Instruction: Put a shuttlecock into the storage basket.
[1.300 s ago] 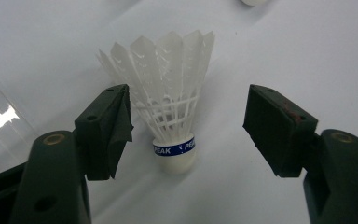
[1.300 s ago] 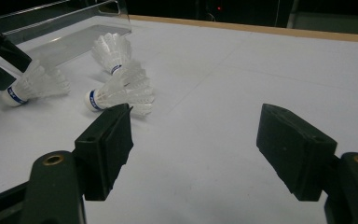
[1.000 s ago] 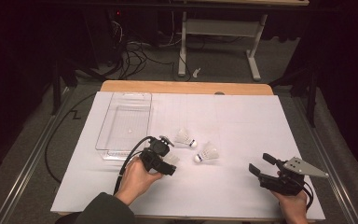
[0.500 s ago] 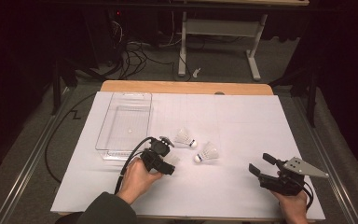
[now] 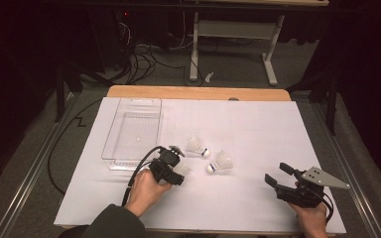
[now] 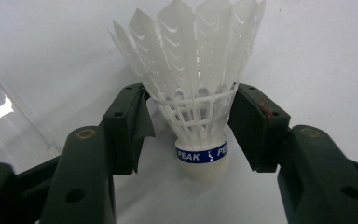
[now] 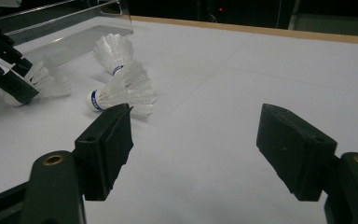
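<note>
The left gripper (image 6: pixel 189 122) has just been closing its jaws around a shuttlecock (image 6: pixel 196 93) — the pads now stand against the feather skirt on both sides, just above the white cork with its blue band, though I cannot tell whether they press yet or only brush the feathers. Compared with a second ago, the hand itself has hardly shifted on the table; only the jaws have come in. That suggests the pick-up is in hand, with the lift not yet begun.

In the high view the left gripper (image 5: pixel 171 166) sits toward the near-left part of the white table (image 5: pixel 258 124), just beside the near end of the clear plastic tray (image 5: pixel 110 138), which lies along the left edge. Two more shuttlecocks (image 5: pixel 197 147) (image 5: pixel 220 163) lie loose near the middle, close together but apart.

The right gripper (image 5: pixel 281 179) waits by the near-right corner — jaws wide, nothing between them.
</note>
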